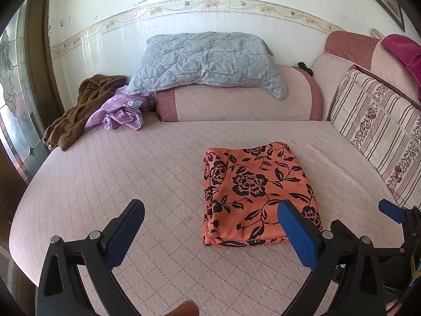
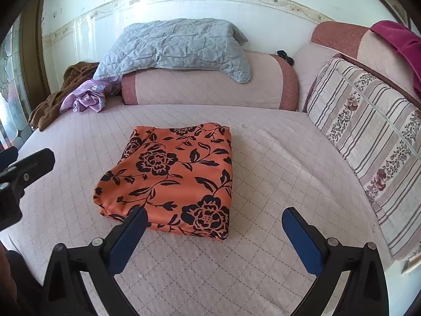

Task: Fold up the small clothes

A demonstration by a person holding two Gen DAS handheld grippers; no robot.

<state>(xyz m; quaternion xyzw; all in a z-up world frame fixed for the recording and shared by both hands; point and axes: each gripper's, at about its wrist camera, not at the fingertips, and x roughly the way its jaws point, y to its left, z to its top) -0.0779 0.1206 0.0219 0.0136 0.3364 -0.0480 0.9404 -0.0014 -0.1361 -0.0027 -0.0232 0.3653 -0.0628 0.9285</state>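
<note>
Orange floral garment [image 2: 173,176] lies folded on bed [image 1: 131,163]; left gripper [image 1: 210,223] and right gripper [image 2: 214,226] both spread empty; next, press edges flat

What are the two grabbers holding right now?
Nothing. The left gripper and right gripper are both open and empty; the folded orange floral cloth lies free on the bed.

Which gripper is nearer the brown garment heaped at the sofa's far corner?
Left. The left gripper sits on that brown garment's side; the right gripper is farther across.

Folded garment [image 2: 168,179] on sofa seat [image 2: 263,158], quilt [image 2: 173,47] behind
</note>
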